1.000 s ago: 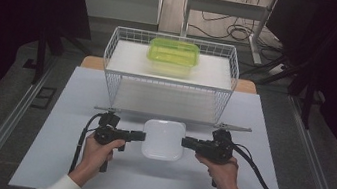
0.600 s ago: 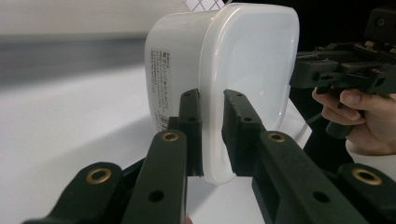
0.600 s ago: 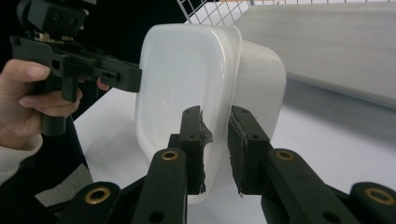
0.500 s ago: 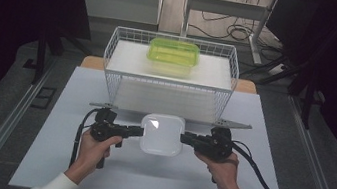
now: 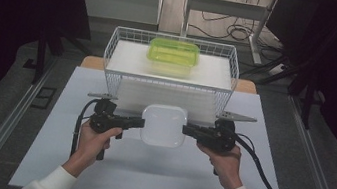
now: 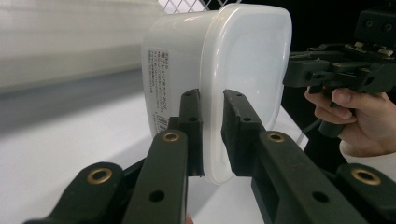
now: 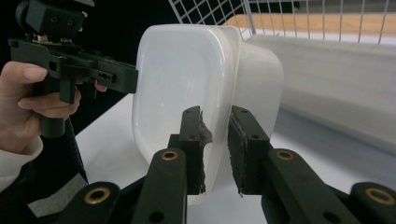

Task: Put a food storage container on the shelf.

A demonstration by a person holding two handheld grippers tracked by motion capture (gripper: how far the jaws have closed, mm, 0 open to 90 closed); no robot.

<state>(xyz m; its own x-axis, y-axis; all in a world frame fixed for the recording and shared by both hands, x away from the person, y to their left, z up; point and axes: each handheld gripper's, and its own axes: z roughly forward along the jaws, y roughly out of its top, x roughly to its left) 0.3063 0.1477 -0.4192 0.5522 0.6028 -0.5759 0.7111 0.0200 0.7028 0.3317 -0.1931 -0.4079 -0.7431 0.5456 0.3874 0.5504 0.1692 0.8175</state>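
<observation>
Between the two hands, the white container had moved closer to the wire basket, left hand-held gripper and right hand-held gripper each clamping its rim above the tabletop, probably basket-bound.

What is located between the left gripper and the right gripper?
In the high view, the white lidded container sits between the left gripper and the right gripper. Each clamps an opposite edge of its rim.

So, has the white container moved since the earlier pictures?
Yes. The white container, held between both claws, has moved away from the person, toward the wire basket; its far edge now nearly meets the basket's front.
</observation>
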